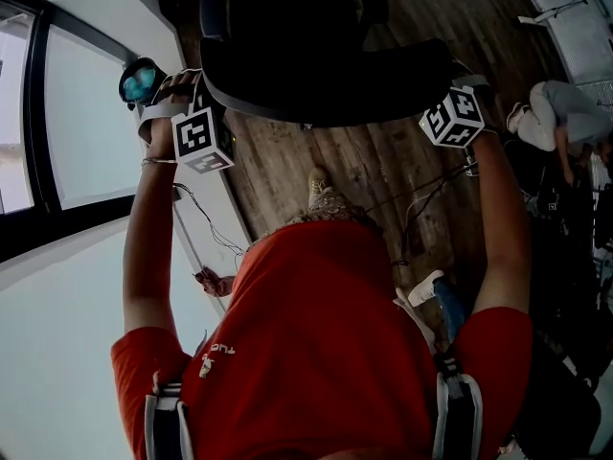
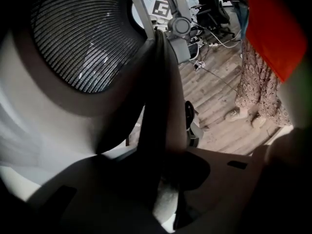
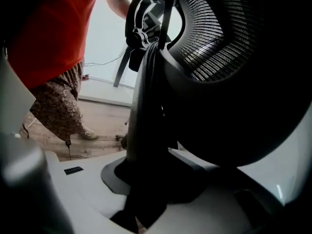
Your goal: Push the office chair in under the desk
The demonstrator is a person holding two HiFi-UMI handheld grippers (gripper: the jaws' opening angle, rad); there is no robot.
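Woven black mesh (fine ribbed weave), matt plastic frame on office chair (image 1: 326, 56); worn wood-plank floor (image 1: 383, 175).

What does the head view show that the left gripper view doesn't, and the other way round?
Only the head view: the marker cube on the left gripper, and the dark window frame. Only the left gripper view: the mesh back close up, its edge clamped between that gripper's jaws. Both: the chair, wood floor, red shirt.

black office chair (image 1: 326, 56), red shirt (image 1: 326, 353)
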